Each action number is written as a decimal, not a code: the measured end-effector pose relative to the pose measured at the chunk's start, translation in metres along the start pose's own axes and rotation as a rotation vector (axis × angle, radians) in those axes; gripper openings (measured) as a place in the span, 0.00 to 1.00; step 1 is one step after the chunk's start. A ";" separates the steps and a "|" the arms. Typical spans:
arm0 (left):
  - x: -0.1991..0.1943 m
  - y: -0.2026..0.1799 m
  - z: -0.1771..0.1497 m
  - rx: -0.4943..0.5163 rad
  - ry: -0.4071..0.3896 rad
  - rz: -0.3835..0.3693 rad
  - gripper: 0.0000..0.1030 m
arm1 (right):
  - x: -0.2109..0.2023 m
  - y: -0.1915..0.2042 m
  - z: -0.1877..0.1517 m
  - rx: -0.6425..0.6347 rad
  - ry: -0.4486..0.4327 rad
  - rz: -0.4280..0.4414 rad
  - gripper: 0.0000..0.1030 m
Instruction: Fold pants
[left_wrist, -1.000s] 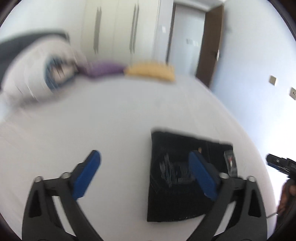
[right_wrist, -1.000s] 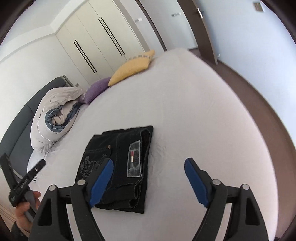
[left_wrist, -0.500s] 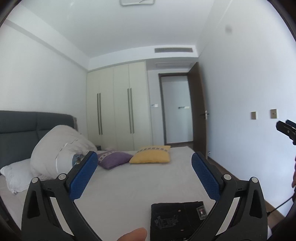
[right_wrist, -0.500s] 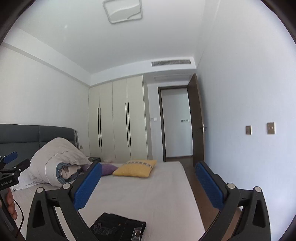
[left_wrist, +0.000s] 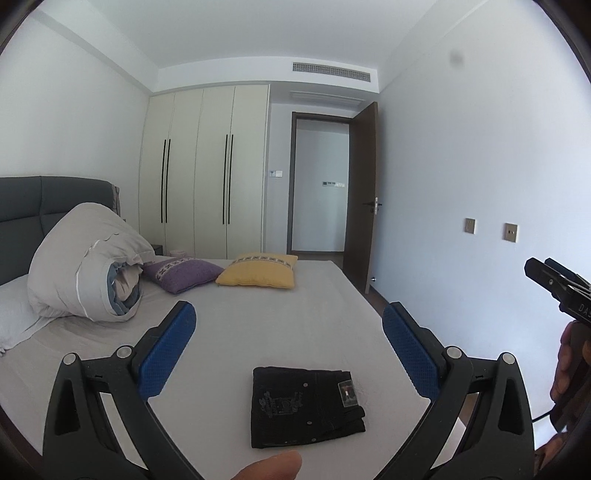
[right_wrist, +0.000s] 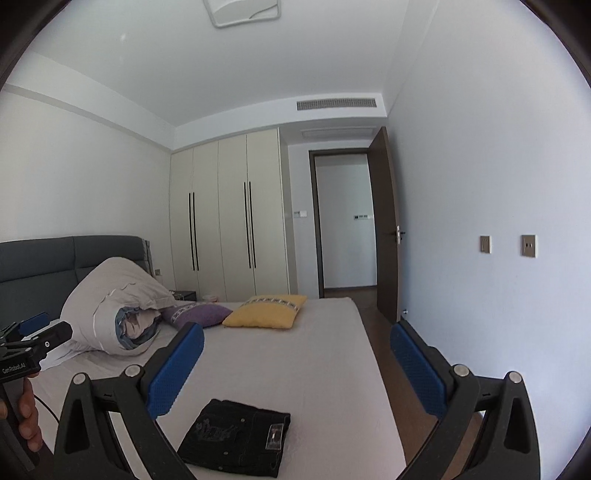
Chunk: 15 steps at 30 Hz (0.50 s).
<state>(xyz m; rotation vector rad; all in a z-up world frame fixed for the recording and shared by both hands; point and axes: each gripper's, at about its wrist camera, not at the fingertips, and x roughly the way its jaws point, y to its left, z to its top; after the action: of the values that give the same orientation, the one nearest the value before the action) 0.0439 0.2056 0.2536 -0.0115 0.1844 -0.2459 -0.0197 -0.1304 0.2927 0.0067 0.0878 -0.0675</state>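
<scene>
**Pants folded, both grippers clear**

At the left of the left wrist view a rolled duvet (left_wrist: 86, 264) lies against the headboard (left_wrist: 44, 199), with a purple pillow (left_wrist: 183, 269) and a yellow pillow (left_wrist: 258, 275) beside it toward the middle. The left gripper (left_wrist: 290, 352) fills the bottom of the frame, jaws spread wide with nothing between them, raised well above the bed (left_wrist: 280, 325). Between its fingers, at lower centre, the pants (left_wrist: 303, 406) lie as a compact dark rectangle, a label showing at the upper right corner. At the far right edge the right gripper (left_wrist: 554, 291) pokes in, held in a hand (left_wrist: 565, 369).

The right wrist view puts the pants (right_wrist: 236, 439) at lower centre-left (same tidy stack, flat on the sheet). The right gripper (right_wrist: 297, 373) is also released and empty, well apart from the cloth.

By my reading the fold is done. What could go wrong is small: the right-hand edge of the stack looks slightly loose, so a finger swept low across it could catch a layer and flip it open. The stack also lies fairly near the bed's right edge, so a nudge that way might slide it off.
</scene>
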 end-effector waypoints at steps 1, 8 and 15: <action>0.009 -0.003 -0.009 0.032 0.026 0.050 1.00 | 0.004 0.003 -0.007 -0.003 0.021 -0.002 1.00; 0.052 -0.010 -0.072 0.057 0.242 0.156 1.00 | 0.044 0.004 -0.059 0.063 0.262 -0.099 1.00; 0.094 -0.017 -0.128 0.023 0.434 0.172 1.00 | 0.052 0.022 -0.091 0.053 0.374 -0.085 1.00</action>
<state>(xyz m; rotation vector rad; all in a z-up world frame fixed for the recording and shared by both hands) 0.1056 0.1678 0.1115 0.0807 0.6121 -0.0760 0.0259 -0.1112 0.1976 0.0686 0.4606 -0.1530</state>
